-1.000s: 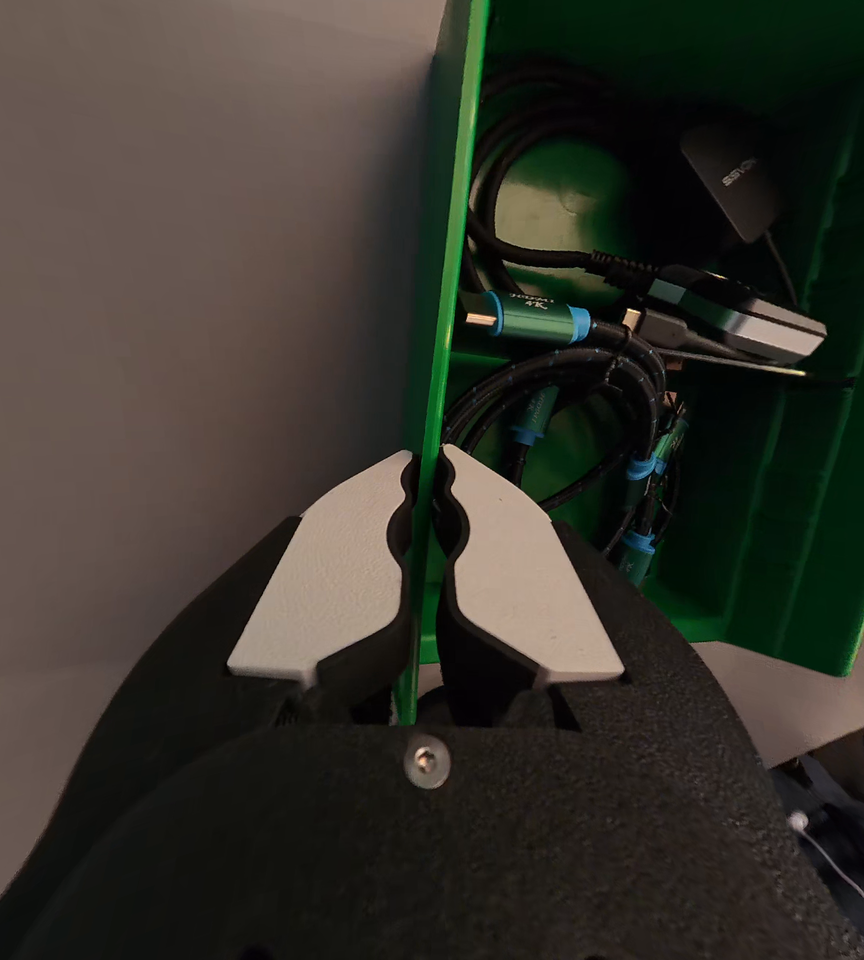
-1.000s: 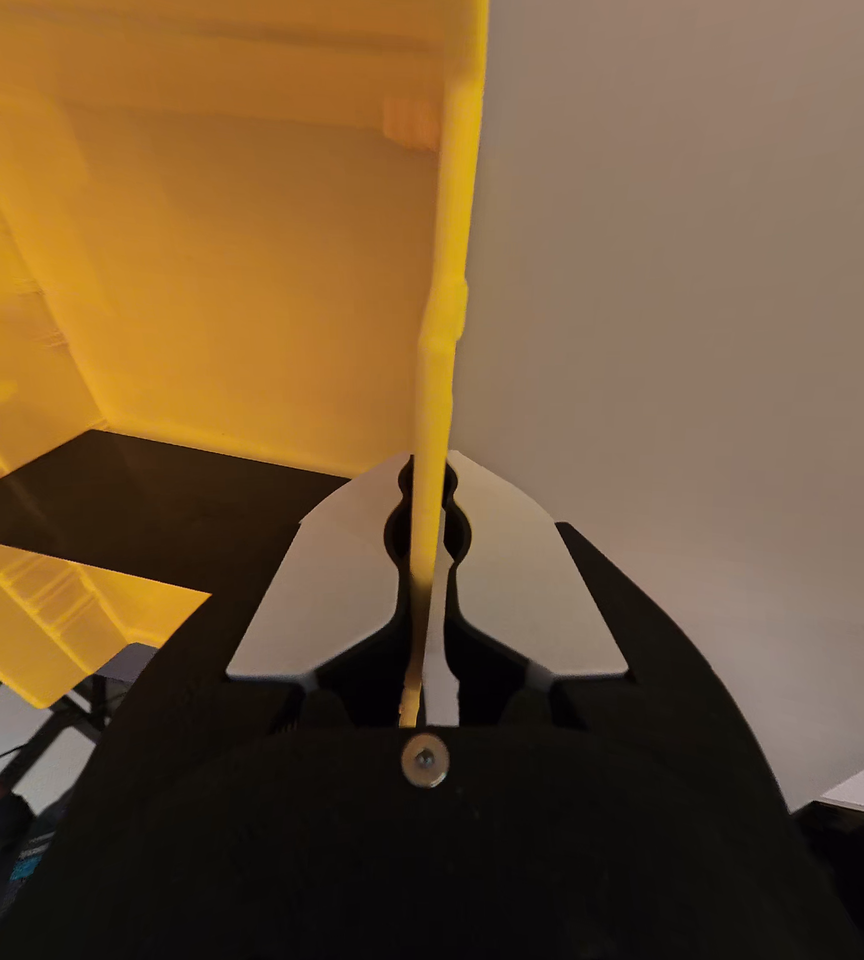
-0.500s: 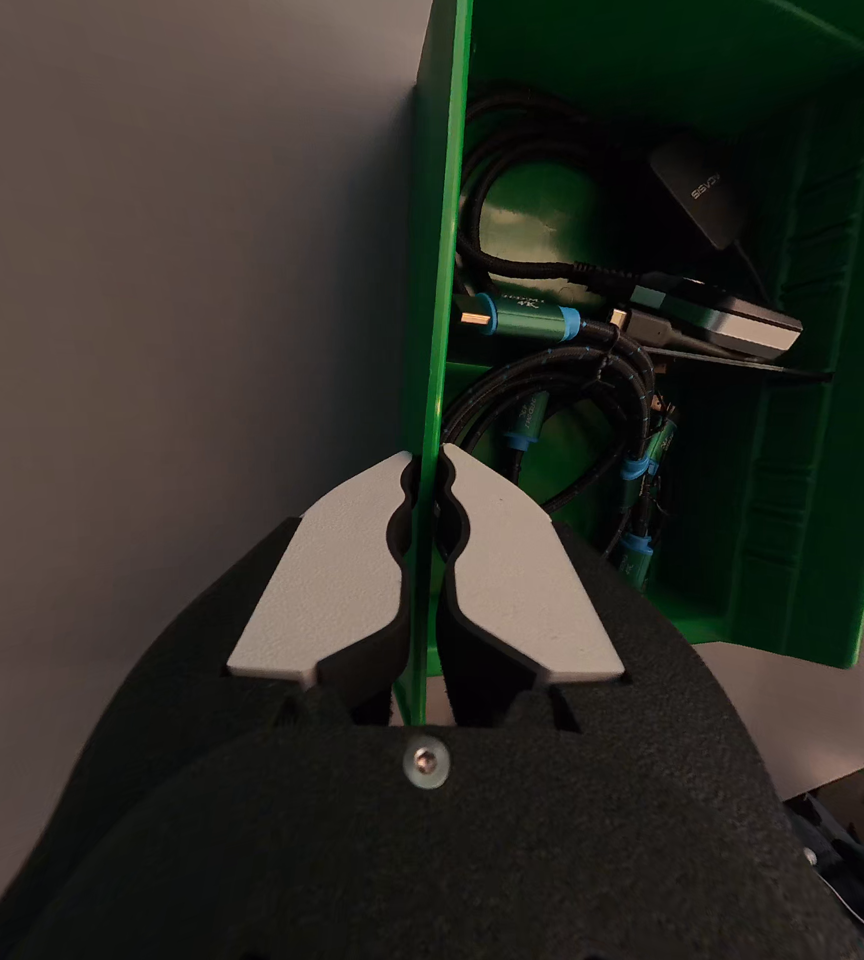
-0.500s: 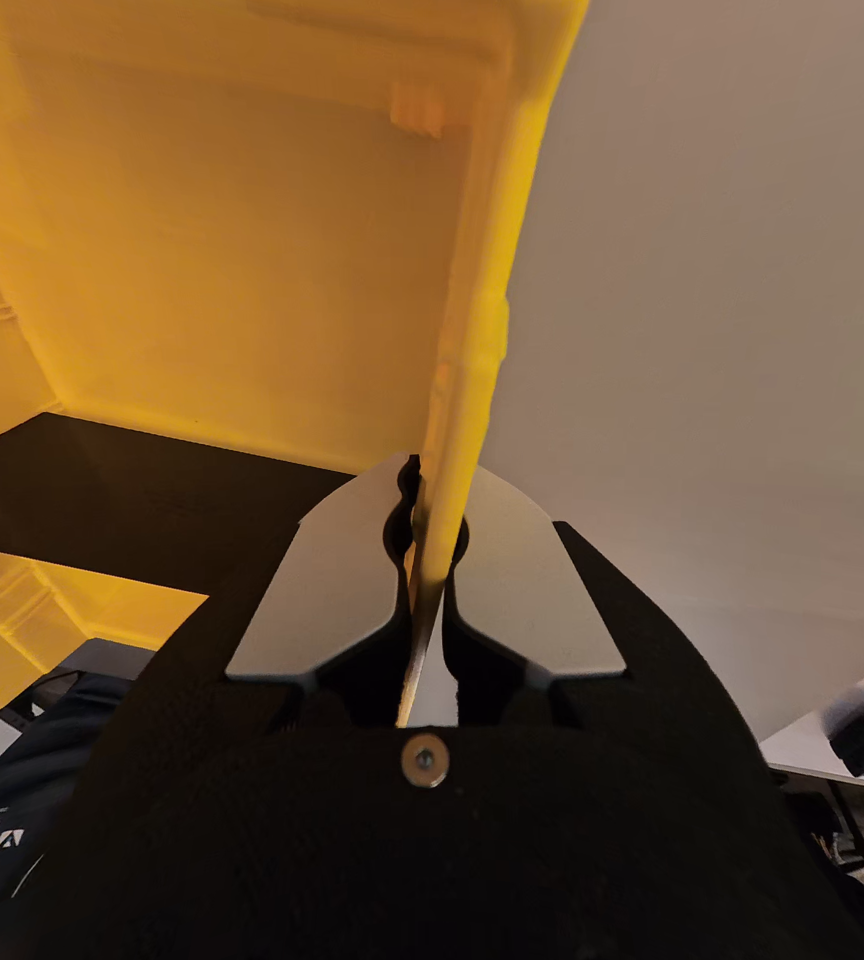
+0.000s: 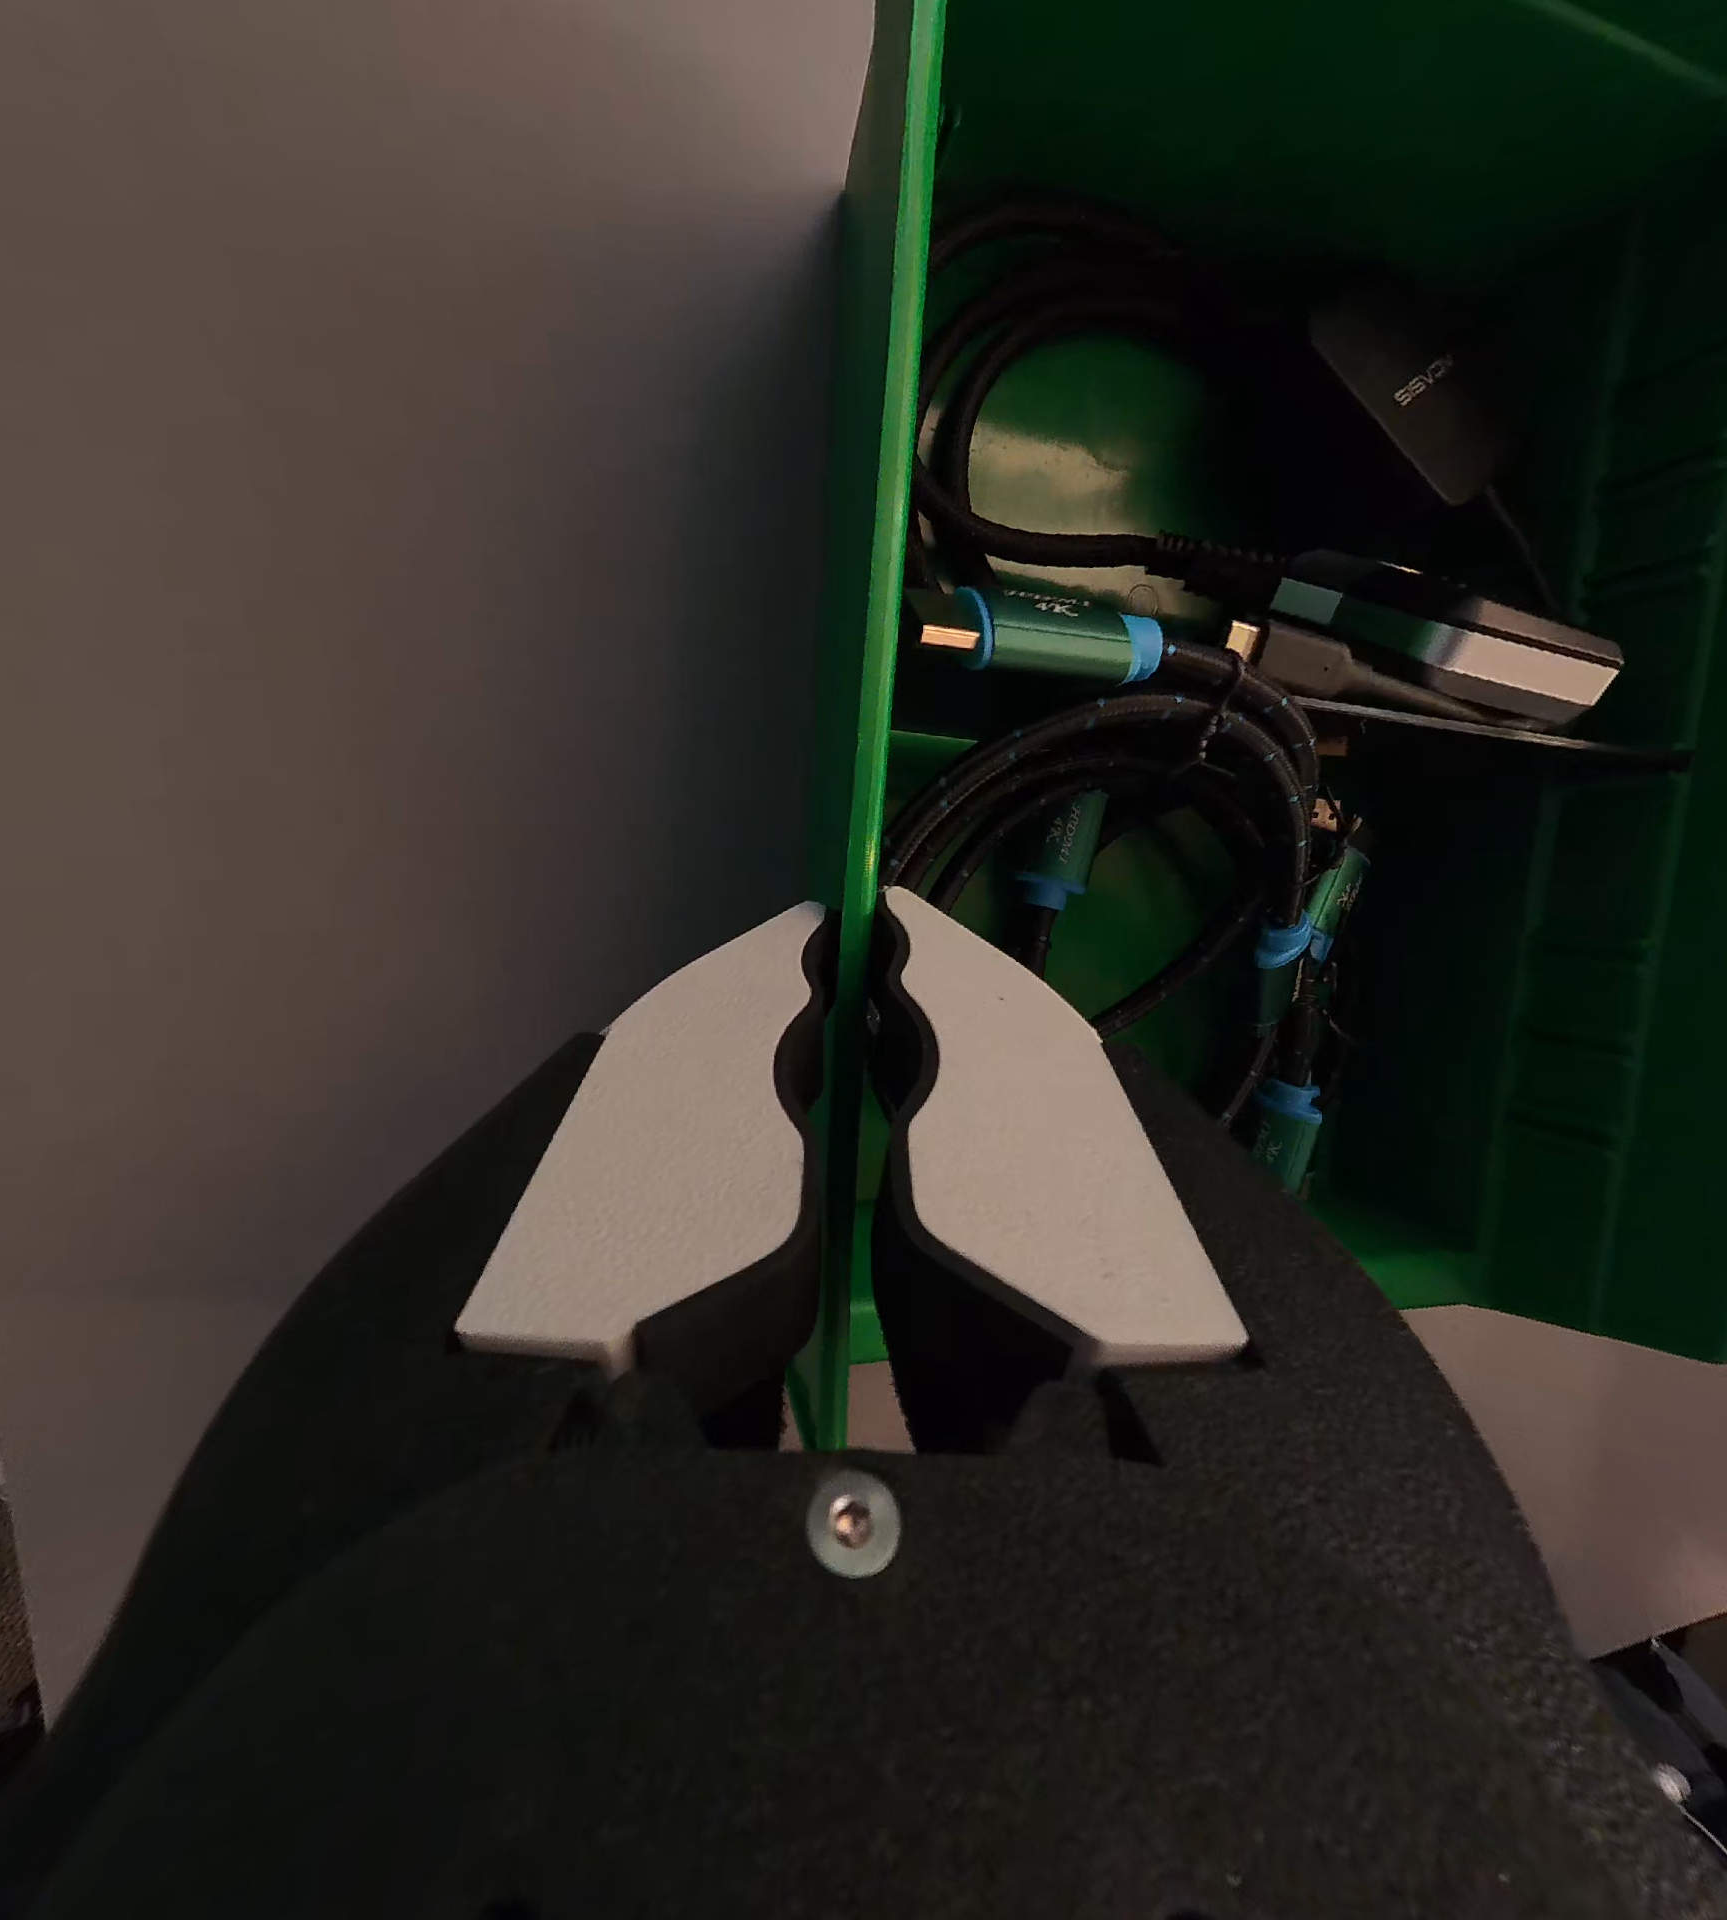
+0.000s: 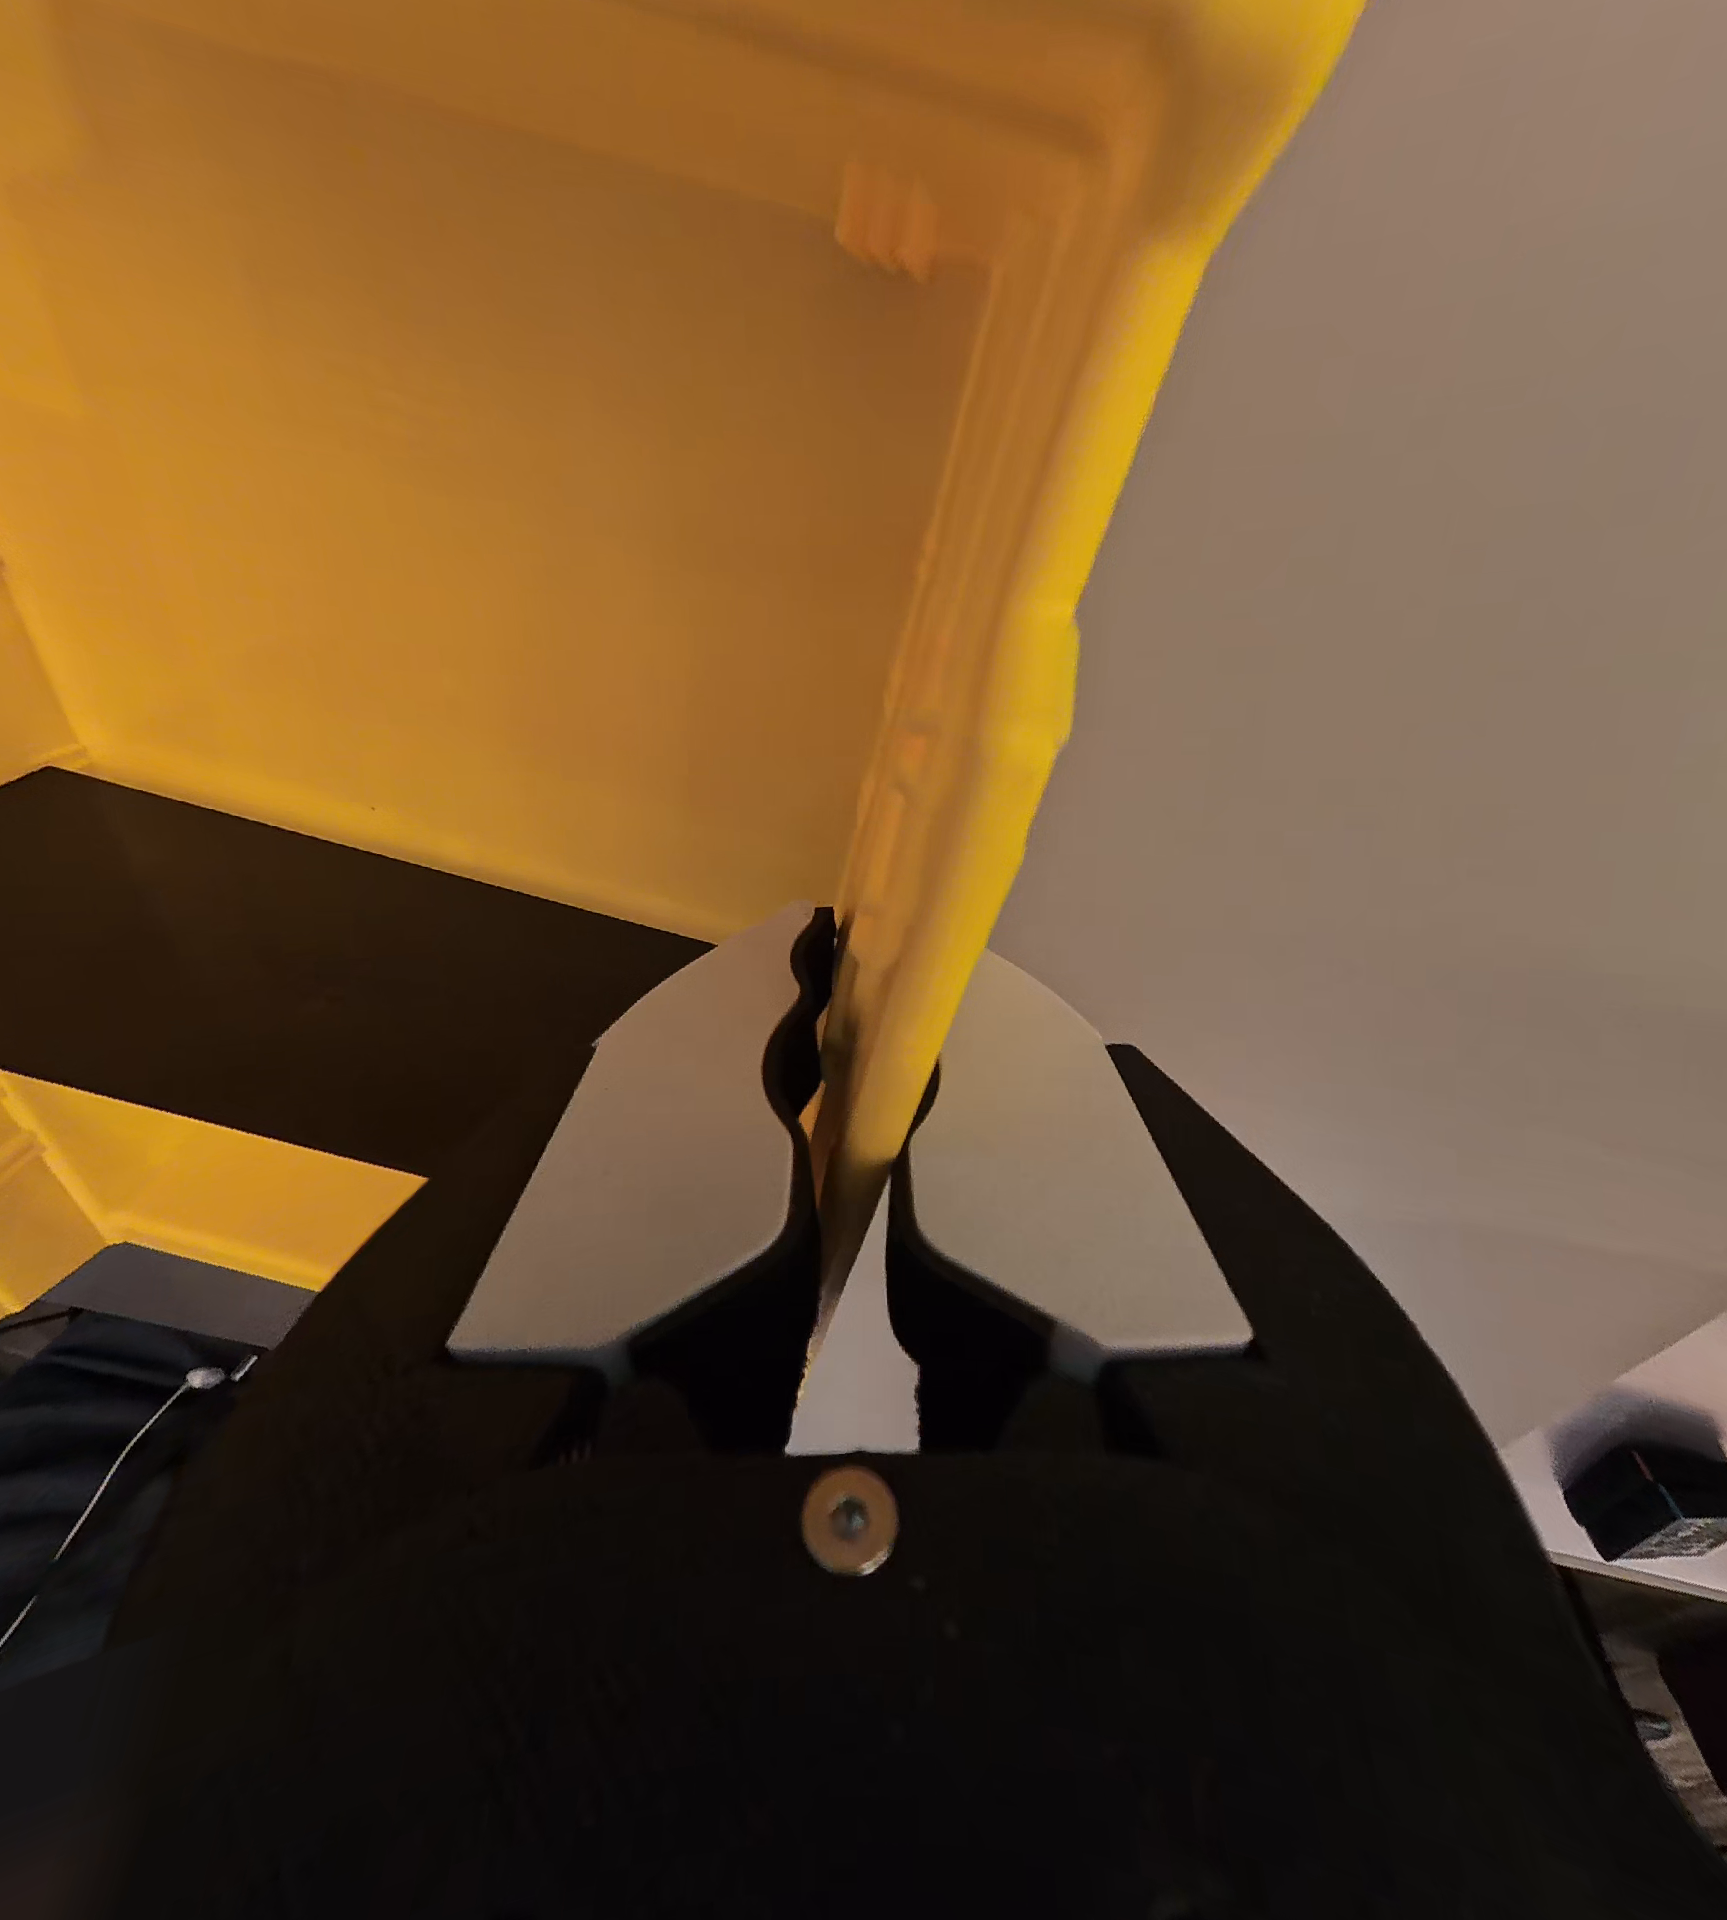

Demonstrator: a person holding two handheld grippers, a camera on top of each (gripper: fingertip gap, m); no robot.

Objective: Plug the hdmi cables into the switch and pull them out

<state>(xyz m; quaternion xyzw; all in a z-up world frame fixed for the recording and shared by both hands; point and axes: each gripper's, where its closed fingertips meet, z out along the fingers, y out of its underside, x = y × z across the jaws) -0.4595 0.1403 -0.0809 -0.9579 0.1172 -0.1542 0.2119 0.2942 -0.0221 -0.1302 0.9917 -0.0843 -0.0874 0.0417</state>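
My left gripper point(image 5: 851, 920) is shut on the left wall of a green bin point(image 5: 1669, 935) and holds it tilted, its open side towards the camera. Inside lie coiled black braided HDMI cables point(image 5: 1243, 748) with green and blue plugs point(image 5: 1046, 639), a grey switch box point(image 5: 1461, 655) and a black adapter point(image 5: 1410, 405). My right gripper point(image 6: 854, 925) is shut on the right wall of a yellow bin point(image 6: 526, 468), which is tilted and shows nothing inside but a black divider point(image 6: 246, 966).
A pale surface fills the space left of the green bin point(image 5: 319, 623) and right of the yellow bin point(image 6: 1461, 727). A small black box point(image 6: 1659, 1501) sits at the lower right in the right wrist view. Dark fabric point(image 6: 28, 1496) shows at the lower left. Some 75 cm of space lies between my two pairs of fingers.
The yellow bin has tilted further to the right in my right gripper. The green bin has shifted slightly in the left wrist view; both grips hold.
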